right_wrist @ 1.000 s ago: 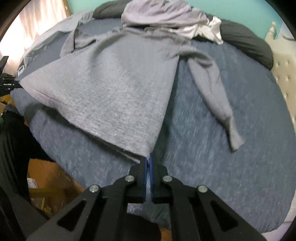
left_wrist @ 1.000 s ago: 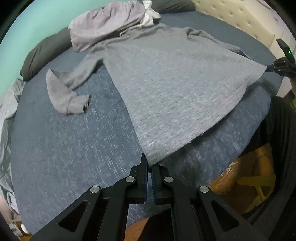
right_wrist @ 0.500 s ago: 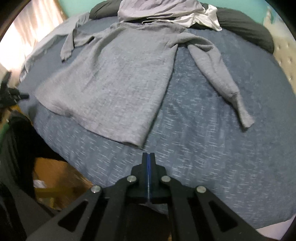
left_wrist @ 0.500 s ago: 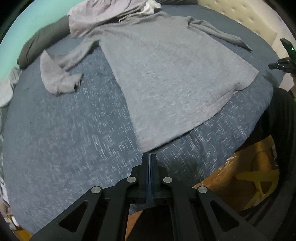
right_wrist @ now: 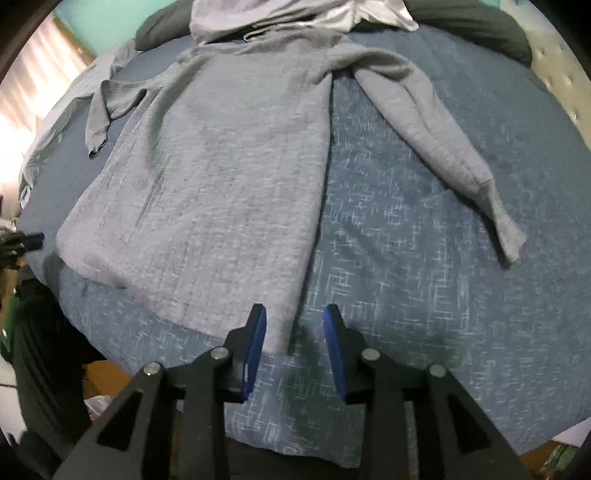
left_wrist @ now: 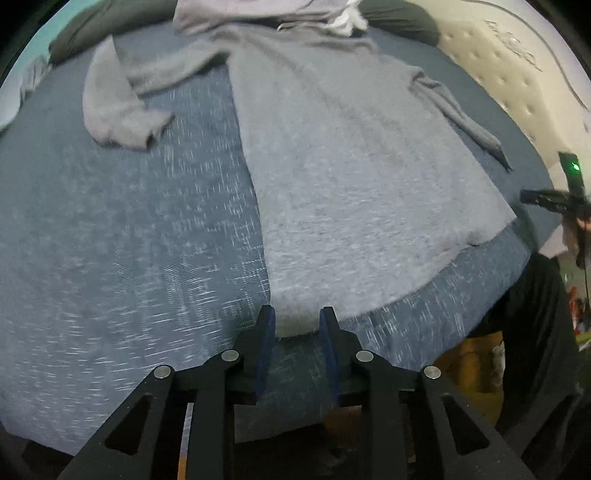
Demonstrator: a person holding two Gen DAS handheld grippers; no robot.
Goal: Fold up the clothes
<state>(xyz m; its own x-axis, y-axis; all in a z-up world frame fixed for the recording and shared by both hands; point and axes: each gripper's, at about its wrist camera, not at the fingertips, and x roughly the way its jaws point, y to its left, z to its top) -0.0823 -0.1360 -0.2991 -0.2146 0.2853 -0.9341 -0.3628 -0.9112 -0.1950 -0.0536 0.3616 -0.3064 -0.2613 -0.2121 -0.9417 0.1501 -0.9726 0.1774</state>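
A grey long-sleeved sweater [left_wrist: 351,184] [right_wrist: 221,184] lies flat, hem nearest me, on the blue bedcover [left_wrist: 129,240] [right_wrist: 424,277]. My left gripper [left_wrist: 296,317] stands over the hem's left corner; its jaws are opening, and the corner lies slack between them, not pressed by the pads. My right gripper [right_wrist: 294,317] is over the hem's right corner, its jaws opening too, with the cloth loose beside the left pad. One sleeve [left_wrist: 110,110] lies bent back on itself, the other sleeve [right_wrist: 443,147] stretches out to the right. Each gripper [left_wrist: 554,199] [right_wrist: 29,240] shows at the edge of the other's view.
A pile of pale clothes [left_wrist: 258,11] [right_wrist: 277,14] rests against dark pillows [left_wrist: 399,18] [right_wrist: 480,26] at the far end. A tufted headboard [left_wrist: 498,74] runs along the right. The bed's near edge drops off just below my fingers, by a person's dark clothing [left_wrist: 535,314].
Both grippers were shut on the hem corners, holding the sweater taut. They sank toward the bed, the sweater settled flat, and both pairs of jaws have come apart.
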